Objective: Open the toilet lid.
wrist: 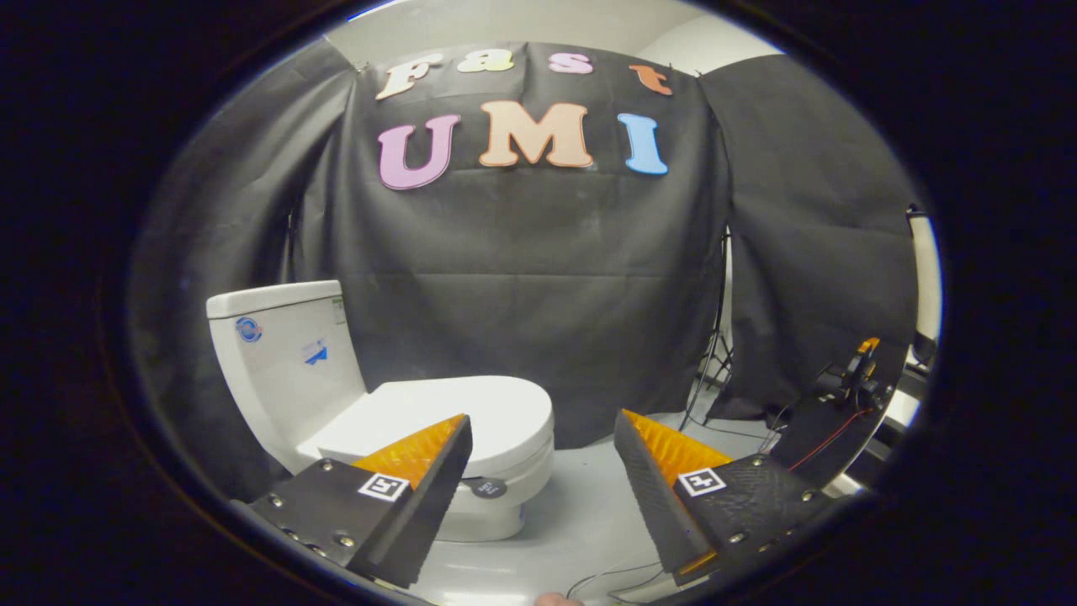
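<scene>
Two wedge-shaped fingers of the gripper (pixel 543 425) reach forward in the gripper view, spread wide apart with nothing between them. Each finger tapers to a blunt tip, carries a ridged inner pad, and is bolted to a flat plate bearing a small square printed marker.

Beyond the left finger (pixel 421 480) stands the toilet (pixel 336 396), a smooth, glossy ceramic piece on the pale, shiny floor (pixel 589 513). Its boxy tank (pixel 282 353), with a flat cover and a few small stickers, sits at the rear against the black cloth wall (pixel 538 278). The toilet lid (pixel 454 412) is down, lying flat on the bowl. It is a rounded oval slab whose long axis runs from the tank toward the front rim, which points toward the gap between the fingers. The left fingertip overlaps the lid's near edge in the picture; whether it touches cannot be told.

Past the right finger (pixel 665 497), thin cables (pixel 732 429) trail over the floor to a stand's legs at the cloth's foot. Further out on that side, a dark device (pixel 854 379) with an orange part rests on a dark curved panel.
</scene>
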A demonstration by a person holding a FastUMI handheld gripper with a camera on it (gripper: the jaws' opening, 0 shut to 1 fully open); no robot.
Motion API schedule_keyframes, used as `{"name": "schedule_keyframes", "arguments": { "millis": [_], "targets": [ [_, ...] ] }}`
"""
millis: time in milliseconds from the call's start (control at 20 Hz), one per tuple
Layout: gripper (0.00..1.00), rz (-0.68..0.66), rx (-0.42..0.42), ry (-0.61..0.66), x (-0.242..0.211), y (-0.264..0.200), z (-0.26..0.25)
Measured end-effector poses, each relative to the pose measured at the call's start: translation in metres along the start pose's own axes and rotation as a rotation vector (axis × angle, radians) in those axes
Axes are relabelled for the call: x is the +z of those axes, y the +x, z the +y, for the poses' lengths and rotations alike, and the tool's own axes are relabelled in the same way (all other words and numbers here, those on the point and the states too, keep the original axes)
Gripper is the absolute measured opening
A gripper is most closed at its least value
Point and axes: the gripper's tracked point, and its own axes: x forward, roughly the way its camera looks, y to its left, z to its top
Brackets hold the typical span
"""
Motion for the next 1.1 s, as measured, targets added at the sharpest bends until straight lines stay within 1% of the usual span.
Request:
{"name": "schedule_keyframes", "arguments": {
  "millis": [350, 450, 550, 650, 800, 1000, 1100],
  "targets": [
    [1.00, 0.083, -0.001, -0.011, -0.025, 0.024, 0.011],
    [1.00, 0.119, 0.014, -0.003, -0.037, 0.034, 0.019],
    [1.00, 0.176, 0.044, 0.014, -0.056, 0.043, 0.030],
    [1.00, 0.213, 0.048, 0.016, -0.069, 0.051, 0.035],
    [1.00, 0.288, 0.056, -0.018, -0.097, 0.062, 0.043],
    [1.00, 0.401, 0.070, 0.023, -0.127, 0.076, 0.049],
    [0.86, 0.451, 0.066, 0.075, -0.142, 0.092, 0.050]
  ]
}}
